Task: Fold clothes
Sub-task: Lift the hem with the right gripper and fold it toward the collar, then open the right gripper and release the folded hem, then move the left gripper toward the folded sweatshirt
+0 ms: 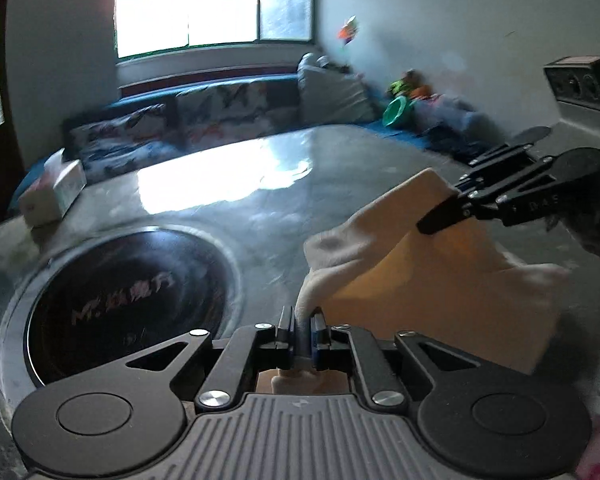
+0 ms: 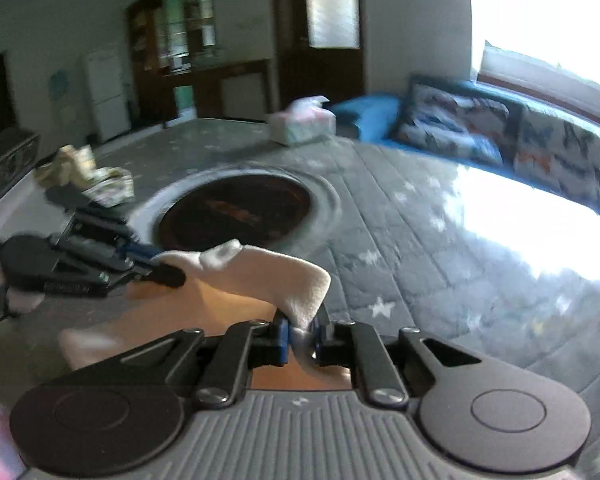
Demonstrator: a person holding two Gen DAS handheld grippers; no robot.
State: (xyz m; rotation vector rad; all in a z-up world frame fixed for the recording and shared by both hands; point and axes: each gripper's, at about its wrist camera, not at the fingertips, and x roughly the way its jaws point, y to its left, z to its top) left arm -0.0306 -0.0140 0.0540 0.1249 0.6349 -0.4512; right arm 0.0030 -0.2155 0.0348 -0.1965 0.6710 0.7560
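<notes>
- Left wrist view: the left tongs (image 1: pixel 302 330) sit at 6 o'clock, closed on a bunched edge of the cream garment (image 1: pixel 440 264), a strip of cloth pinched between the blue-padded fingers (image 1: pixel 318 330).
- From that pinch the garment rises toward 2 o'clock, cream on its outer face and orange-tan on the inner face, hanging just above the surface (image 1: pixel 260 208).
- At 3 o'clock the right tongs (image 1: pixel 440 220) reach in from the edge, their tips closed on the garment's upper corner.
- A round dark inset plate (image 1: pixel 132 304) with faint lettering lies in the surface at 8 o'clock; a tissue box (image 1: pixel 56 192) stands at 9 o'clock near the surface's edge.
- Right wrist view: the right tongs (image 2: pixel 302 334) at 6 o'clock clamp a cream corner of the garment (image 2: pixel 268 276) between their fingers.
- The cloth stretches toward 9 o'clock, where the left tongs (image 2: pixel 168 274) grip its other end; the span between the two is lifted off the grey star-patterned surface (image 2: pixel 420 248).
- The round inset plate (image 2: pixel 236 216) lies at 11 o'clock beyond the garment; a crumpled patterned cloth (image 2: pixel 96 180) sits at 10 o'clock; the tissue box (image 2: pixel 302 122) stands at 12 o'clock.
- Both views are motion-blurred.
</notes>
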